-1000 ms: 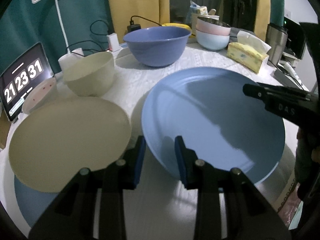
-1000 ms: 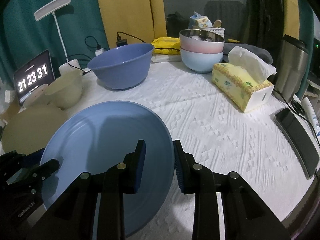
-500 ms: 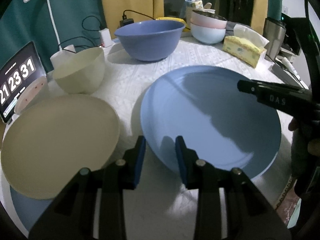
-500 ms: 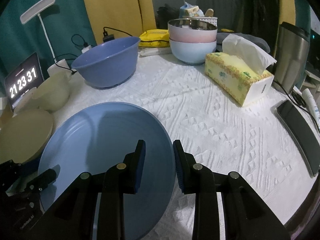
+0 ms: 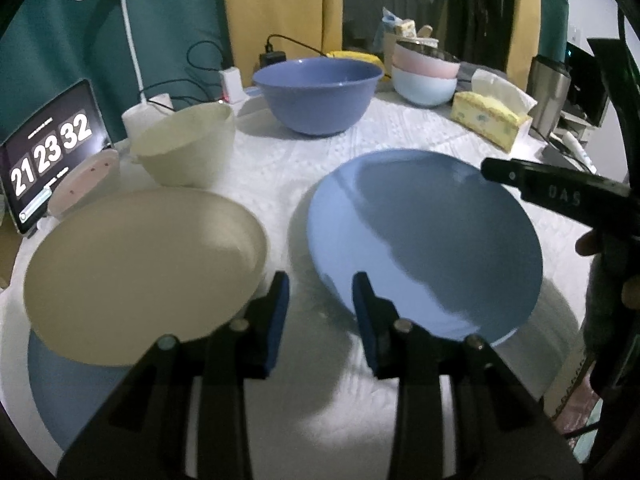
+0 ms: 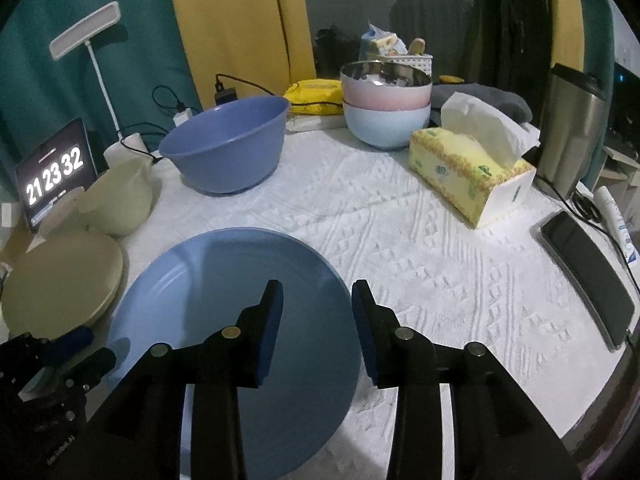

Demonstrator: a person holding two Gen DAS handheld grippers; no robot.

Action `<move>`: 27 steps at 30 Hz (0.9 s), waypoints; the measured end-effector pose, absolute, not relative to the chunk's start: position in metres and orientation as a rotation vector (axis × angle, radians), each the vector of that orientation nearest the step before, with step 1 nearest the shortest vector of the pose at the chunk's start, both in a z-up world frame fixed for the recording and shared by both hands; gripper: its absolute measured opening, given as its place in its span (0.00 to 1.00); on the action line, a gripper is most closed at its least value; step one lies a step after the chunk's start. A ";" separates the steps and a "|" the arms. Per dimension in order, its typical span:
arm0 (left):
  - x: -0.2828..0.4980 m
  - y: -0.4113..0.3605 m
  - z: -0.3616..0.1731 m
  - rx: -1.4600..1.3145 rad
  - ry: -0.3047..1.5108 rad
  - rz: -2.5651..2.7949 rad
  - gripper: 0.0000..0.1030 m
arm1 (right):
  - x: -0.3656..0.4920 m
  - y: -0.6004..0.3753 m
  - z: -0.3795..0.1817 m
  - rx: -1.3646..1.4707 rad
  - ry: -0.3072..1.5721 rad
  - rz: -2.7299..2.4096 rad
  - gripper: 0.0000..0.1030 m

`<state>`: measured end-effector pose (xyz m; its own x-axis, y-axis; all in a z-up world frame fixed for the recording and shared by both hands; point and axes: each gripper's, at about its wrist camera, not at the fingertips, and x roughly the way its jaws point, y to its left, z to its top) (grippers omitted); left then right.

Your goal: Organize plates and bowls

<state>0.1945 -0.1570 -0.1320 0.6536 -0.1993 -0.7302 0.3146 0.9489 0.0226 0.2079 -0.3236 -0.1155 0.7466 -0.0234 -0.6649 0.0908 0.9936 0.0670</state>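
Note:
A large blue plate (image 5: 432,240) lies on the white tablecloth; it also shows in the right wrist view (image 6: 224,312). A cream plate (image 5: 140,268) sits to its left on top of another blue plate (image 5: 72,392). My left gripper (image 5: 320,300) is open and empty, with its right finger at the blue plate's near-left rim. My right gripper (image 6: 316,312) is open and empty over the plate's right rim. A cream bowl (image 5: 188,144), a dark blue bowl (image 5: 316,92) and stacked pink and light blue bowls (image 6: 386,110) stand behind.
A tablet clock (image 5: 48,152) and a desk lamp (image 5: 128,20) stand at the left with cables. A small pink dish (image 5: 86,184) leans by the clock. A tissue box (image 6: 472,164), a steel tumbler (image 6: 576,128) and a phone (image 6: 588,276) are on the right.
Both grippers have pulled back from the blue plate. The plate looks smaller and farther in both views. Both grippers have stayed open. The clock went from 31 to 32.

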 end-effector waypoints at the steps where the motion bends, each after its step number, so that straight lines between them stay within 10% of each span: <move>1: 0.193 -0.155 -0.131 0.151 0.801 -0.292 0.34 | 0.207 -0.321 -0.114 0.094 0.723 -0.060 0.37; 27: 0.163 -0.081 -0.094 0.048 0.617 -0.157 0.45 | 0.194 -0.251 -0.091 -0.003 0.693 0.024 0.37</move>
<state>0.1627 -0.0812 -0.0940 0.8039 -0.1326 -0.5798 0.1613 0.9869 -0.0020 0.1942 -0.2513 -0.0913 0.7689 0.0215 -0.6390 -0.0233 0.9997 0.0056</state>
